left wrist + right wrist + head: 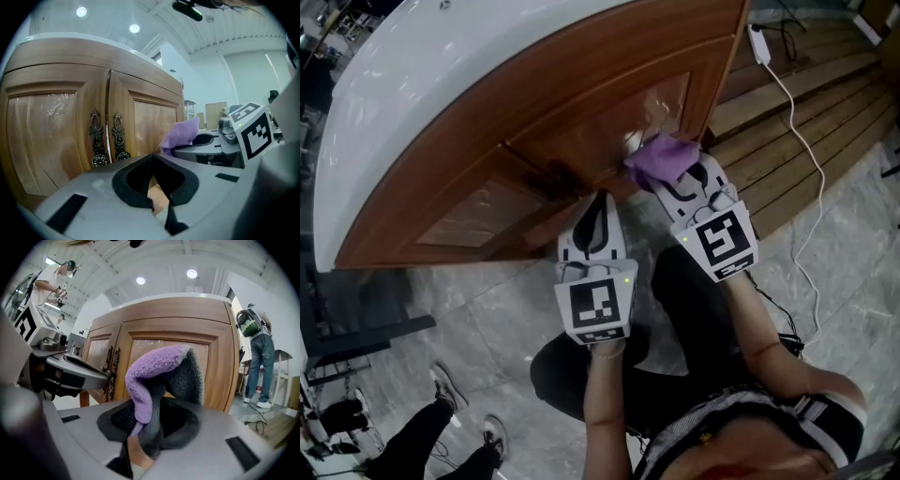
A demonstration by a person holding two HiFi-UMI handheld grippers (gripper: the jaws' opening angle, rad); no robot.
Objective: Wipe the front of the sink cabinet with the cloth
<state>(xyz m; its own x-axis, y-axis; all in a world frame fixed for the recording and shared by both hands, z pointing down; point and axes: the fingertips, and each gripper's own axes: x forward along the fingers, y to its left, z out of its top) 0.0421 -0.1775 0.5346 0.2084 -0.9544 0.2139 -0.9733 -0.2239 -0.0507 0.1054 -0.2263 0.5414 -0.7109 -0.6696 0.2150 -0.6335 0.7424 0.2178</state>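
Note:
The sink cabinet (534, 141) is brown wood under a white top (441, 75), with two doors and ornate metal handles (107, 139). My right gripper (675, 173) is shut on a purple and grey cloth (661, 157). It holds the cloth against, or very near, the right door's lower part. In the right gripper view the cloth (157, 376) bulges up out of the jaws in front of the right door panel (213, 362). My left gripper (600, 204) is shut and empty, its tip near the cabinet's lower edge, just left of the right one. Its own view looks at the handles.
A white adapter (758, 42) and its cable (806, 159) lie on the wooden slat floor right of the cabinet. Another person's legs and shoes (455, 398) stand on the marble floor at lower left. A person with a green backpack (257, 357) stands beyond the cabinet's right side.

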